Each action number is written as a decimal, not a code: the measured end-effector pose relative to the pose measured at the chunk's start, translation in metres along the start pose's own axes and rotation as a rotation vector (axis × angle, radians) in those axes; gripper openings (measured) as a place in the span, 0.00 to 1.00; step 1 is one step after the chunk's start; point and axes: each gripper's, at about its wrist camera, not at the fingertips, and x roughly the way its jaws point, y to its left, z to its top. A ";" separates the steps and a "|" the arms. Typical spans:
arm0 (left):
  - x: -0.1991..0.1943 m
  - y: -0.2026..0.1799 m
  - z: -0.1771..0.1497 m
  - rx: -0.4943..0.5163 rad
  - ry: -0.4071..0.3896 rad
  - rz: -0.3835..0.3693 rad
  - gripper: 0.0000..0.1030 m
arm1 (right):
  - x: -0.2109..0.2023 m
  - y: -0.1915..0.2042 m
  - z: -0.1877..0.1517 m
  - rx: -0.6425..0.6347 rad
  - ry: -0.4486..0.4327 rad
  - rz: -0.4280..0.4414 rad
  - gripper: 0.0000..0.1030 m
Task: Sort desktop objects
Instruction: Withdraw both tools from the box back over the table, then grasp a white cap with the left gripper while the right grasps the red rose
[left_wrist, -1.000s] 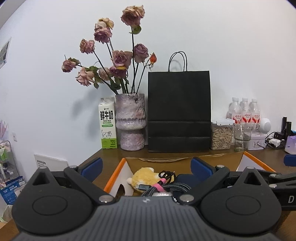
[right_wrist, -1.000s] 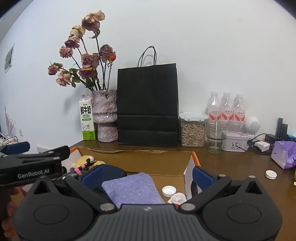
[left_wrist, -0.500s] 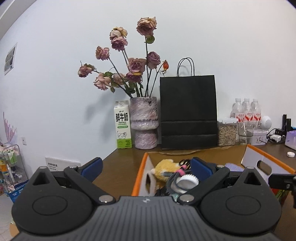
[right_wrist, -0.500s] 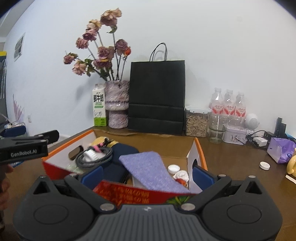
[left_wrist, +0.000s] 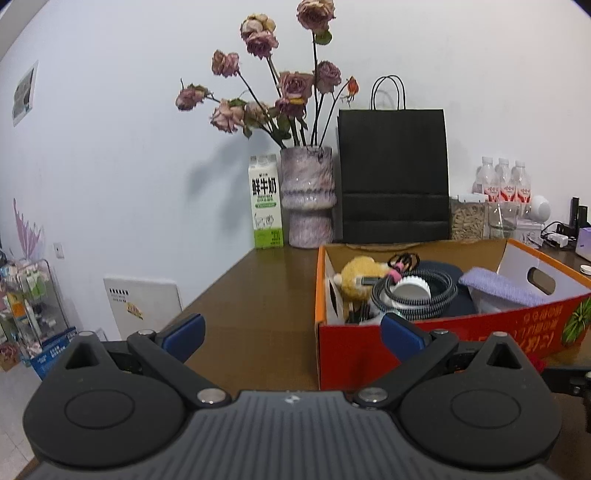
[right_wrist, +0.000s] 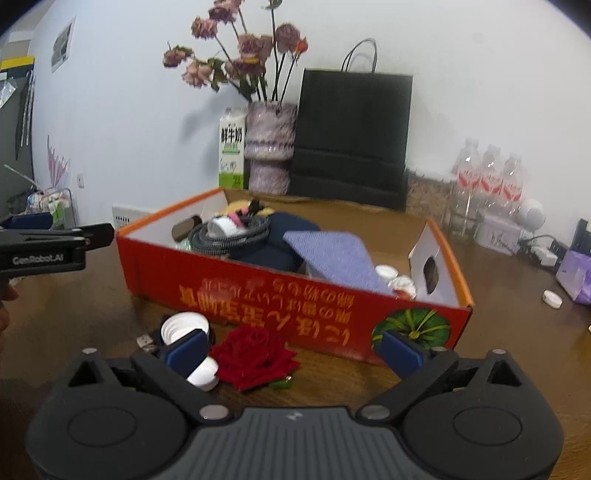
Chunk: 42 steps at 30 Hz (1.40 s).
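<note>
While the red box (right_wrist: 295, 291) sits square on the brown table (left_wrist: 258, 310), both grippers hang back at its near side, and neither one has anything in hand. Right gripper (right_wrist: 291, 349), jaws spread wide, nothing between them — and just under that gap lies a red fabric rose (right_wrist: 255, 356) on the tabletop, close against the box's front wall. Beside the rose, at the right gripper's left fingertip (right_wrist: 184, 349), two white caps: one ribbed cap (right_wrist: 183, 326) just beyond the pad, another cap (right_wrist: 203, 374) partly tucked under it. A small USB plug (right_wrist: 146, 341) pokes out to the left of them.

Over on the left gripper (left_wrist: 291, 330), jaws also spread, empty, hovering off the box's left corner; its right fingertip (left_wrist: 404, 338) overlaps the red wall in this view, though contact I cannot tell. Inside the box: a yellow plush toy (left_wrist: 356, 277) at the far left, a coiled braided cable (left_wrist: 417, 291) with a white lid (left_wrist: 410, 293) resting in its loop, and a folded purple cloth (left_wrist: 498, 290) leaning toward the right end. More white caps (right_wrist: 397, 278) show near the box's right wall. Well off to the right, a lone cap (right_wrist: 552, 299) lies on the table.
</note>
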 end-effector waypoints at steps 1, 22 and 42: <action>-0.001 0.000 -0.002 -0.002 0.004 -0.005 1.00 | 0.002 0.002 0.000 -0.001 0.009 0.006 0.92; -0.001 -0.038 -0.015 0.105 0.064 -0.145 1.00 | 0.019 -0.002 -0.004 0.063 0.039 0.082 0.30; 0.019 -0.088 -0.022 0.219 0.187 -0.319 0.62 | 0.017 -0.024 -0.014 0.089 0.012 0.019 0.29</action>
